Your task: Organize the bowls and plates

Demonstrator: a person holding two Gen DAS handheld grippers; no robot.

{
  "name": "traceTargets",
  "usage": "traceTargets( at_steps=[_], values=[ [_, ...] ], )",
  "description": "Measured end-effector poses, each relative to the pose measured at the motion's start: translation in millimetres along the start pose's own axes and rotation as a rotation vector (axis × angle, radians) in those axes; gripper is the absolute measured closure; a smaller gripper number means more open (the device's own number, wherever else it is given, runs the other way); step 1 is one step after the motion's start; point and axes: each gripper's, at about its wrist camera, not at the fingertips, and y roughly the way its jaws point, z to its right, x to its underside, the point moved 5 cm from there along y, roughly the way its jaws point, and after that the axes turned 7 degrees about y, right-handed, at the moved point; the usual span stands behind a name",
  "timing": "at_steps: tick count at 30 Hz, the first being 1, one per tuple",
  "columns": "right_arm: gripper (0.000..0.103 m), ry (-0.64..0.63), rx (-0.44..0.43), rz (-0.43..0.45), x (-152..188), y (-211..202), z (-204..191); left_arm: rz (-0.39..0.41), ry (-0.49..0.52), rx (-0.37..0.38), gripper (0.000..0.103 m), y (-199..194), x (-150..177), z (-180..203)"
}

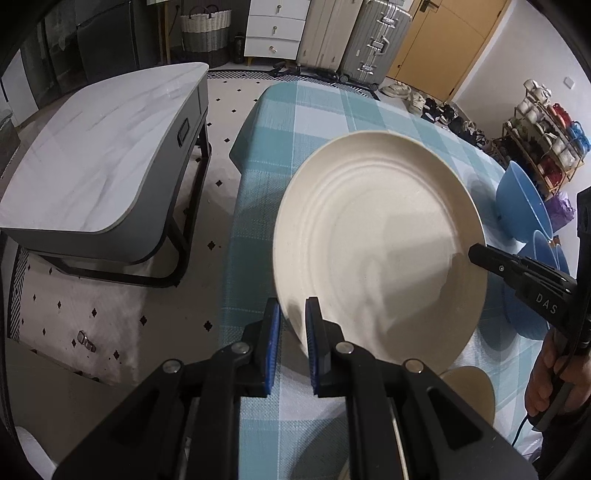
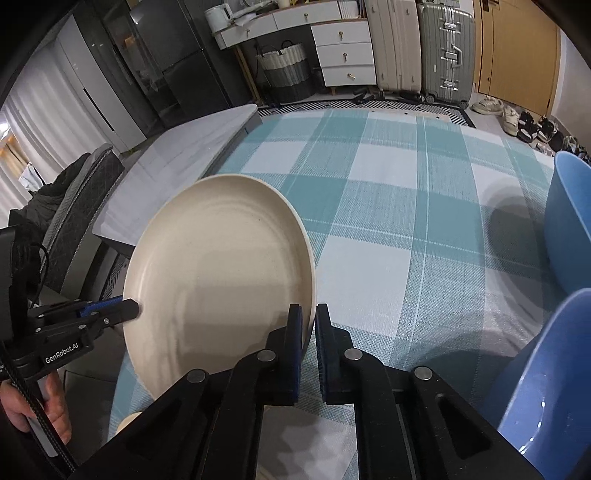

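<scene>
Both the left gripper [image 1: 291, 314] and right gripper [image 2: 308, 321] pinched opposite rims of the cream plate [image 1: 376, 251], centre-frame, tilted above the tabletop [image 2: 388, 192]

Checked tablecloth [image 2: 388, 192]; marble coffee table [image 1: 92, 155]; woven basket [image 1: 205, 29]; white drawers [image 2: 345, 55]; two suitcases [image 2: 445, 51]; shoe rack [image 1: 543, 144]; wooden door [image 1: 454, 40].

Each black hand-held gripper [image 1: 291, 314] has blue pads [image 1: 272, 343] and silver screws.
</scene>
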Motion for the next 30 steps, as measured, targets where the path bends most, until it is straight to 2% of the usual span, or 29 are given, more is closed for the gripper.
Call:
traceTargets(
  at_steps=[9, 18, 25, 30],
  values=[
    [0.096, -0.014, 0.009, 0.019, -7.8, -7.5, -3.9, 0.011, 0.013, -0.039, 0.092, -4.8, -7.1, 4.9],
    [0.096, -0.012, -0.020, 0.046, -6.5, -23.3, -4.9, 0.028, 0.014, -0.036, 0.092, -19.0, 0.0, 11.3],
    [0.096, -0.027, -0.045, 0.073, 6.3, -50.0, -8.7, 0.049, 0.012, -0.032, 0.092, -38.2, 15.2, 21.0],
    [0.096, -0.029, -0.043, 0.077, 23.0, -61.8, -6.7, 0.035, 0.026, -0.027, 0.092, -44.7, 30.9, 32.1]
  ],
)
